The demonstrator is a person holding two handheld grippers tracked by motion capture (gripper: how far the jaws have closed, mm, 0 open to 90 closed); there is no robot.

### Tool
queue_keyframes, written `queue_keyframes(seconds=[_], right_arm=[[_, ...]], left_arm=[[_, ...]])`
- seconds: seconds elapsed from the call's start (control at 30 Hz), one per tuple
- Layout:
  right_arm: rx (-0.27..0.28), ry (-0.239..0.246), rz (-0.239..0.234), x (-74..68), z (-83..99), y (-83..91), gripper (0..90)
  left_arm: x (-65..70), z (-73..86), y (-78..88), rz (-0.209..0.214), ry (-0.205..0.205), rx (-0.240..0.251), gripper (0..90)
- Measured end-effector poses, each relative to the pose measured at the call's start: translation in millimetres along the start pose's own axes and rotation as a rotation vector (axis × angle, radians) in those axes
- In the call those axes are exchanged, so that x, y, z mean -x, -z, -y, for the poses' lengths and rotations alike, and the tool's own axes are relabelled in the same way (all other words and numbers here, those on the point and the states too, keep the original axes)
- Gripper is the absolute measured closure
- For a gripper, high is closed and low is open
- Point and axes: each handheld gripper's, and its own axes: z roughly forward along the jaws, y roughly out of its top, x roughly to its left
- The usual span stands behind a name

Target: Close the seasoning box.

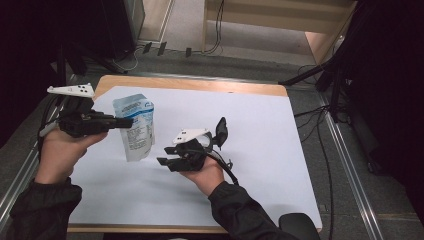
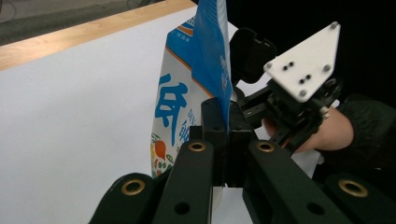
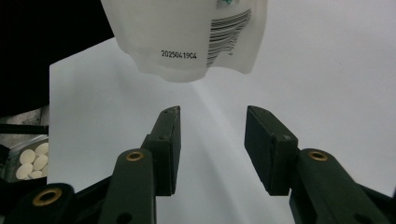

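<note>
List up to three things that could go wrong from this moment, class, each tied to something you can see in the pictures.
1. The left gripper pinches only the thin edge of the pouch, which hangs above the white sheet; it might slip or swing.
2. The right gripper stands open below the pouch's bottom, touching nothing; closing now would likely miss.
3. The two grippers are close together and might collide.

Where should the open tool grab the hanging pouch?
Probably the pouch's free bottom edge, coming from below. The left tool already pinches a side seam, so the pouch hangs above the white table sheet. Its flat, thin bottom edge faces the right tool's open jaws, with nothing between them yet.
</note>
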Motion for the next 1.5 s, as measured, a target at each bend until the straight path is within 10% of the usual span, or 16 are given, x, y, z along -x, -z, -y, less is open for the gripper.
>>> queue_keyframes(seconds=[0.73,1.5], right_arm=[[0.046,-0.023,0.052,-4.9,16.8,-34.8,54.5],[0.071,0.068,0.015,-21.0,25.3,-32.1,44.1]], left_arm=[[28.9,-13.0,-10.4,0.116,-0.053,-0.040,90.0],[21.7,-13.8,-43.1,0.098,-0.034,-0.068,90.0]])
